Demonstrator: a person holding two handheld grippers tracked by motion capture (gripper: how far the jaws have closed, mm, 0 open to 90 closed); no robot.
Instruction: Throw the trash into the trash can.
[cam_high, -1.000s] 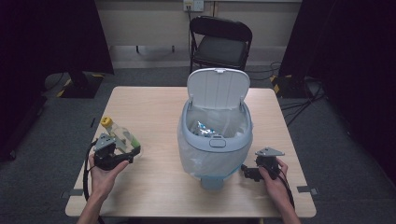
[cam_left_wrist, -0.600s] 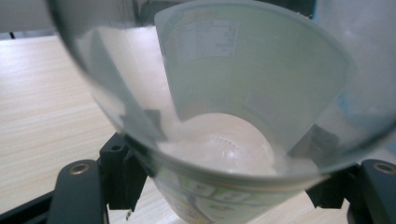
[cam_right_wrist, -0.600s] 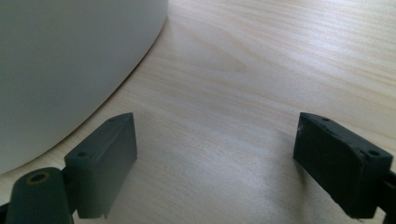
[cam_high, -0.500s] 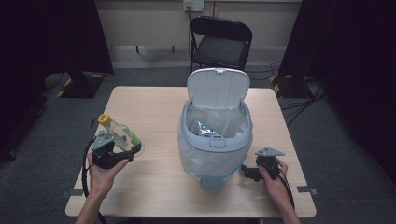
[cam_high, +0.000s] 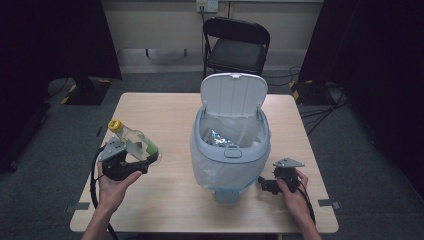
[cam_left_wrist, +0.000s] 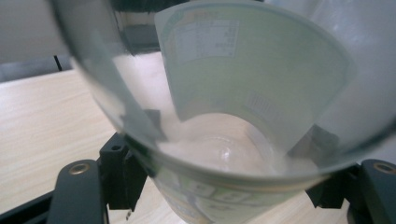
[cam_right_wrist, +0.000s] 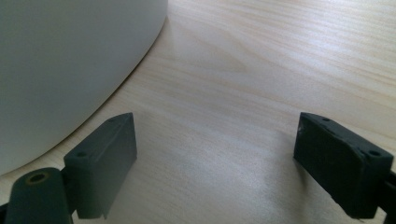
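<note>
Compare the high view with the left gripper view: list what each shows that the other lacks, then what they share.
High view alone: the bin with its lid raised, the folding chair, the right gripper low on the table beside the bin, and the bottle's yellow cap.
Left gripper view alone: the printed back of the label seen through the clear wall.
Shared: the bottle clamped in the left gripper, and the wooden table.

A recording studio or lab: black curtains (cam_high: 55, 35), floor cables (cam_high: 320, 100), folding chair (cam_high: 235, 47), taped table (cam_high: 165, 115).

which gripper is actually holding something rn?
The left gripper: its fingers are shut on the clear bottle with the yellow cap. The right gripper is open beside the bin.
</note>
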